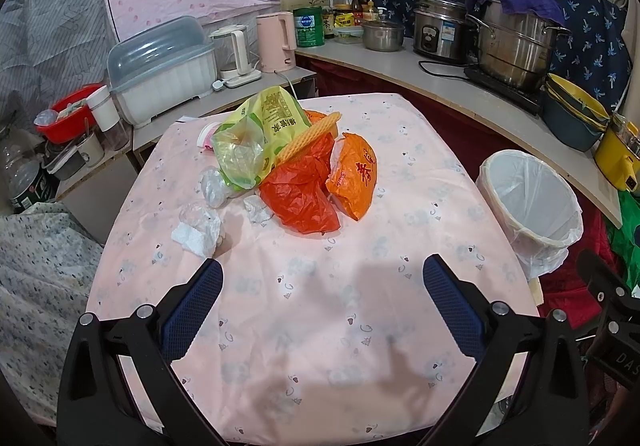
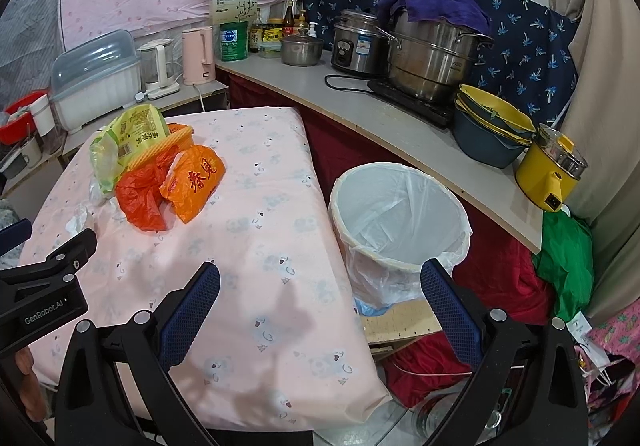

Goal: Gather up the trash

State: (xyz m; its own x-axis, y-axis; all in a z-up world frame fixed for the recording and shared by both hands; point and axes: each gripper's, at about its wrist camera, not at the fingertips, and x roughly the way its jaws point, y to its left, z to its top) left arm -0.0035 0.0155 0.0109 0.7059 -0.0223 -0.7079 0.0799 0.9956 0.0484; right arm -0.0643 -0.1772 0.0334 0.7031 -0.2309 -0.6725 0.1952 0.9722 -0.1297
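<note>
Your left tongs [image 1: 322, 278] are spread wide and hold nothing, hovering over the bare near part of the tabletop [image 1: 320, 326], aimed straight at the trash pile, so the open jaws look ready to go forward for a first pick. Your right tongs [image 2: 320, 282] are just as wide and empty, straddling the tabletop's right edge with the bin [image 2: 396, 222] right ahead, which suits that side for the drops. The trash sits bunched in the far middle of the tabletop: a red bag [image 1: 300, 198] nearest you, an orange bag [image 1: 354, 178] touching it on the right, a green bag [image 1: 256, 138] heaped behind and to the left, and a yellow ridged strip [image 1: 308, 136] lying across the top of them. Loose bits lie apart on the left of the pile: a white tissue [image 1: 198, 236] closest to the left tongs, a smaller crumpled scrap [image 1: 256, 208] against the red bag, and clear plastic [image 1: 214, 186] beside the green bag. The bin stands on the floor just right of the tabletop, lined and seemingly empty, mouth open upward, so each piece needs only a short carry to the right. The tissue looks like the easiest first grab for your left side; the thin bags may slip or trail.
</note>
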